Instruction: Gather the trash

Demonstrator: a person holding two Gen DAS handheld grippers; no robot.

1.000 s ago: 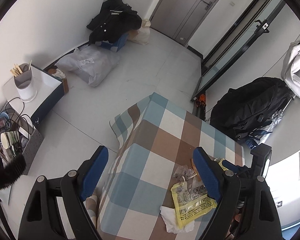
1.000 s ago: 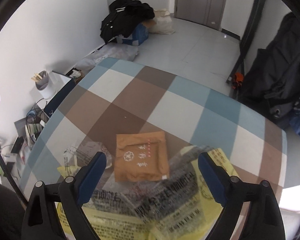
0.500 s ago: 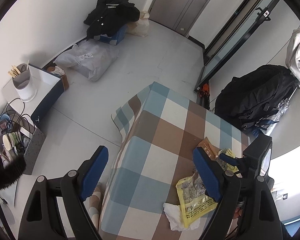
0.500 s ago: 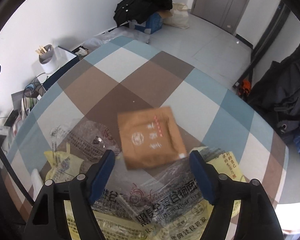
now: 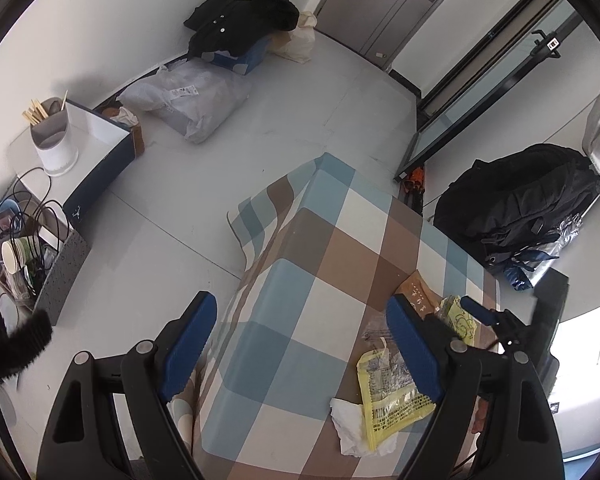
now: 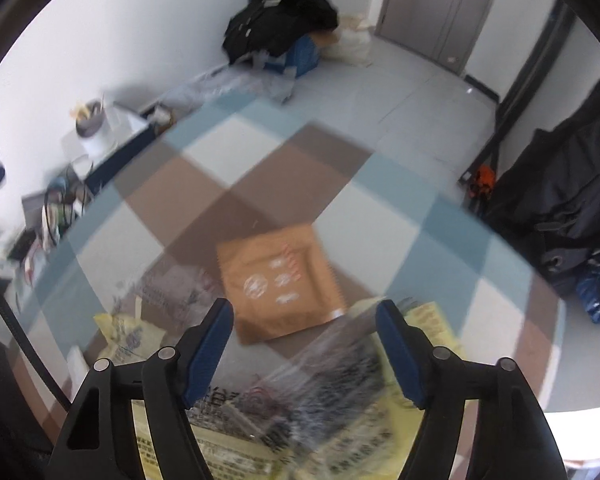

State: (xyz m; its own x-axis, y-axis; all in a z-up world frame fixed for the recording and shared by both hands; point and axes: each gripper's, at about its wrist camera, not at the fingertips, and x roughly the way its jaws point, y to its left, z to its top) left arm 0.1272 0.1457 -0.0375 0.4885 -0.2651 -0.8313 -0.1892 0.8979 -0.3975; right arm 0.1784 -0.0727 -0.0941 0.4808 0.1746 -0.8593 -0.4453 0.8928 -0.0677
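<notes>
The right claw [image 6: 304,322] has narrowed and edged toward the brown packet [image 6: 280,280], jaws apart, gripping nothing. Beneath it lie yellow wrappers [image 6: 340,432] on the checked surface [image 6: 260,160]. The left claw [image 5: 300,320] hangs wide apart, empty, near the tissue [image 5: 350,426].

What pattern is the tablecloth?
The tablecloth is checked in large blue, brown and white squares, shown sharpest in the left wrist view.

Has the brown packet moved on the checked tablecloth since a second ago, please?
Yes. The brown packet has turned clockwise and slid from a brown square's edge toward its centre on the tablecloth.
</notes>
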